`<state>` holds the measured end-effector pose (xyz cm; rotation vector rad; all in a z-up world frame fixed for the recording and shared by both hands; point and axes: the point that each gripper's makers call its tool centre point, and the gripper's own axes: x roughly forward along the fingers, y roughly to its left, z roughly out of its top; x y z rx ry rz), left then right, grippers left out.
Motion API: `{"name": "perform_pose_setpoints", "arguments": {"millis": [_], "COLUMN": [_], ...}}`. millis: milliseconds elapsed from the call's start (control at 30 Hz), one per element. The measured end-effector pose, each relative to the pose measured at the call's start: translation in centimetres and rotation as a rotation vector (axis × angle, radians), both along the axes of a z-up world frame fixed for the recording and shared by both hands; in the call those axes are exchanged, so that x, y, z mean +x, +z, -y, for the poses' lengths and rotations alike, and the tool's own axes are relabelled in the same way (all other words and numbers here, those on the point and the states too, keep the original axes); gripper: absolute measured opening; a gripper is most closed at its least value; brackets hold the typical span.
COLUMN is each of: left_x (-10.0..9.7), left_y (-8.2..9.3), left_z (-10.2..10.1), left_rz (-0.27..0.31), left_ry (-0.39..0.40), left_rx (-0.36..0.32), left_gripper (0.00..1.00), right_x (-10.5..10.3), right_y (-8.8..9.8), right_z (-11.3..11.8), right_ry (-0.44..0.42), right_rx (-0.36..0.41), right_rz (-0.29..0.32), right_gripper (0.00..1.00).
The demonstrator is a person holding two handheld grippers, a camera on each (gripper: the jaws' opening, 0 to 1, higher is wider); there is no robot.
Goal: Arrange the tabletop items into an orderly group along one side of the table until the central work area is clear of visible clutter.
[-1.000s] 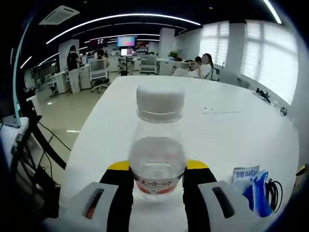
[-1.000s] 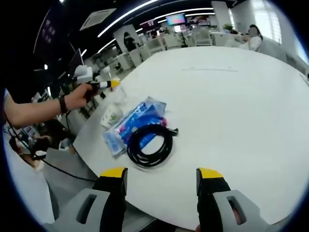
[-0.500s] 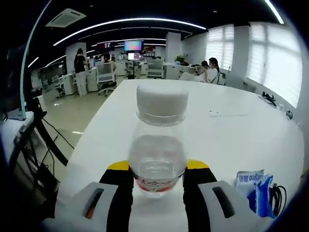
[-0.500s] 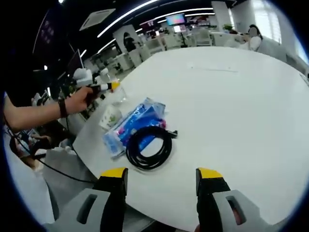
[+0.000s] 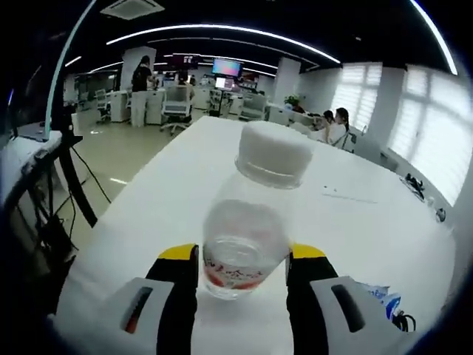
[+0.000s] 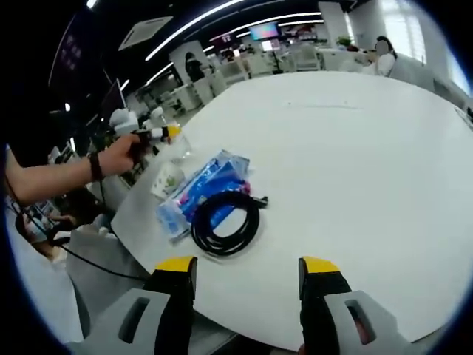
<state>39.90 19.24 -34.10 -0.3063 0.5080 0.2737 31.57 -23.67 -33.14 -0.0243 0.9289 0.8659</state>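
- White bench (image 6: 355,148): large, rounded; items grouped near its left edge in the right gripper view.
- Left gripper (image 5: 242,259): fingers closed against a clear bottle (image 5: 247,237), white cap, tilted right, over the bench edge.
- Right gripper (image 6: 247,270): fingers spread wide, holding nothing, over the near bench edge.
- Black coiled cable (image 6: 225,222): lying flat, touching the blue packet (image 6: 203,188).
- Small white cup (image 6: 168,177): just beside the packet.

Ahead of your left tool, beyond the table, you see office desks (image 5: 222,103), a lit wall screen (image 5: 227,67), bright windows (image 5: 436,126) and seated people (image 5: 336,127).
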Motion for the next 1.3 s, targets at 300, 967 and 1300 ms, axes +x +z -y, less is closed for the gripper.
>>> {"name": "perform_pose_setpoints", "arguments": {"millis": [300, 967, 1300], "left_x": [-2.1, -8.4, -9.6], "left_y": [0.8, 0.2, 0.1], "left_z": [1.0, 4.4, 5.6], "left_rz": [-0.013, -0.02, -0.032], "left_ry": [-0.03, -0.062, -0.086], "left_rx": [-0.001, -0.075, -0.095], "left_gripper": [0.47, 0.46, 0.45], "right_x": [-0.4, -1.3, -2.3], "right_y": [0.2, 0.3, 0.5], "right_z": [-0.6, -1.4, -1.2], "right_ry": [-0.001, 0.017, 0.007], "right_rx": [0.022, 0.062, 0.076], "right_rz": [0.0, 0.015, 0.017], "right_gripper": [0.57, 0.57, 0.57]}}
